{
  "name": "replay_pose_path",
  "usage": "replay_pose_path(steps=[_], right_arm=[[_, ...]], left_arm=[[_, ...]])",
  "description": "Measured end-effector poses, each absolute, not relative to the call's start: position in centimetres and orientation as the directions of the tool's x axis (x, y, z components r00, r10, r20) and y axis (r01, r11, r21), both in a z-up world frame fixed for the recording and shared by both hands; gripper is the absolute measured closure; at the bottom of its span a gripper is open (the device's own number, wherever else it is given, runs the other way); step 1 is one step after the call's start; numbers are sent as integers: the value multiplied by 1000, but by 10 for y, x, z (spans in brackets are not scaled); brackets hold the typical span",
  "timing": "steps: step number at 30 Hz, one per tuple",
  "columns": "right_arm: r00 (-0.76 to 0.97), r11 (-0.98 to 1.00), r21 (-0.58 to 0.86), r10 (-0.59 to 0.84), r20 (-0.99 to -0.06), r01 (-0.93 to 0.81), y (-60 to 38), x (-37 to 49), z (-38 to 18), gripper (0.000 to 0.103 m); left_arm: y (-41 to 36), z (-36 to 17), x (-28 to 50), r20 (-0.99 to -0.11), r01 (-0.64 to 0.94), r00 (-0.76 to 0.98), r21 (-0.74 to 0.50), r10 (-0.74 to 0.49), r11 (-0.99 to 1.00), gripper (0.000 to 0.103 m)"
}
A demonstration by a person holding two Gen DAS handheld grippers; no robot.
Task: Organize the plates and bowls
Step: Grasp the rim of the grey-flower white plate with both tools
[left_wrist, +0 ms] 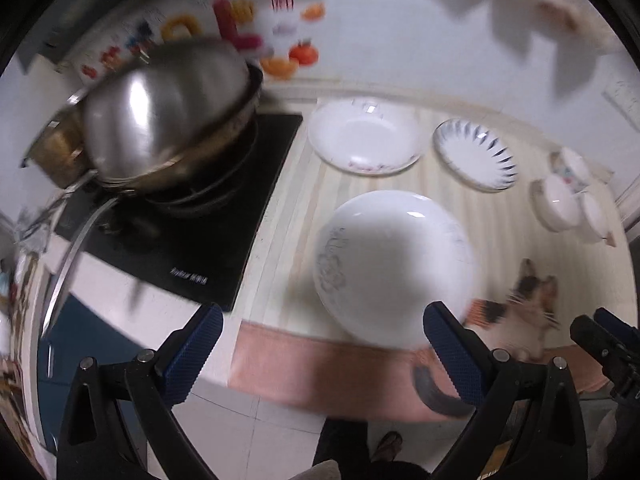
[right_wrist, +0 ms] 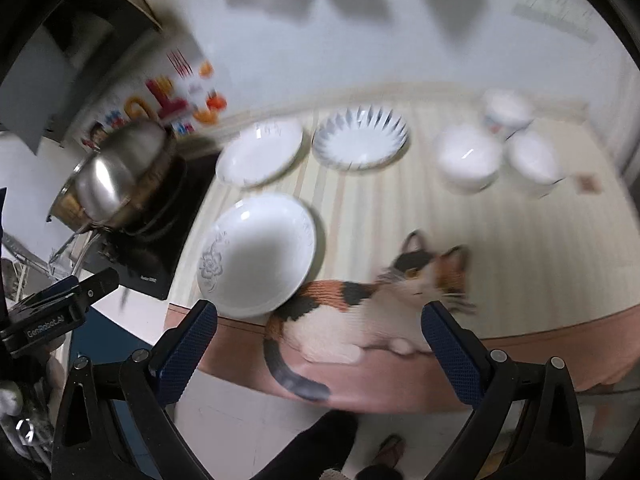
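Three plates lie on the striped counter: a near white plate with a grey flower print (left_wrist: 394,264) (right_wrist: 260,254), a far white plate (left_wrist: 364,136) (right_wrist: 260,152), and a plate with blue petal marks (left_wrist: 474,154) (right_wrist: 360,138). Three white bowls (left_wrist: 560,200) (right_wrist: 470,158) stand at the right. My left gripper (left_wrist: 324,348) is open and empty, above the near plate's front edge. My right gripper (right_wrist: 320,342) is open and empty, above the counter edge. The left gripper's side shows in the right wrist view (right_wrist: 60,304).
A calico cat (right_wrist: 360,312) (left_wrist: 524,312) sits on the counter's front edge, right of the near plate. A steel pot with an upturned steel bowl (left_wrist: 168,120) (right_wrist: 116,172) sits on a black cooktop (left_wrist: 192,240) at the left. The floor lies below.
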State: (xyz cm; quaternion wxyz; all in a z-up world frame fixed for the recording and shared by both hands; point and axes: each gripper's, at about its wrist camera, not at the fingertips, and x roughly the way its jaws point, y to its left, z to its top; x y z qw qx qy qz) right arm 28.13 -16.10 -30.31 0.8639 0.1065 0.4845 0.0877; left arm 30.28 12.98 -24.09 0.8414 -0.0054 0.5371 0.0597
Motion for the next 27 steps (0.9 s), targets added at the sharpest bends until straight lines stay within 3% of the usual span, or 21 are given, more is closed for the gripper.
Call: replay_pose_path(steps=[5, 11, 14, 17, 19, 21, 24, 27], right_arm=[[420, 946, 323, 301, -856, -21, -130, 357, -374, 2], [306, 937, 347, 319, -897, 41, -109, 414, -438, 12], [267, 927, 368, 337, -903, 76, -106, 430, -460, 21], [241, 920, 379, 348, -906, 95, -100, 442, -473, 36], [227, 919, 381, 351, -908, 103, -97, 448, -480, 55], [203, 913, 391, 363, -909, 118, -95, 451, -487, 70], [202, 919, 373, 345, -917, 126, -96, 452, -490, 82], [202, 914, 385, 356, -913, 129, -97, 451, -491, 83]], left_arm=[[149, -297, 359, -944, -49, 328, 19, 35, 999, 2], [166, -351, 400, -981, -4, 191, -41, -40, 999, 14], [167, -366, 410, -986, 16, 148, -78, -79, 997, 24], [166, -379, 414, -988, 38, 102, -112, -115, 993, 46], [163, -385, 414, -988, 53, 73, -131, -135, 990, 59], [161, -384, 410, -983, 62, 64, -170, -174, 984, 65], [154, -378, 404, -981, 79, 70, -176, -181, 981, 69], [148, -375, 396, -983, 79, 72, -163, -168, 984, 69]])
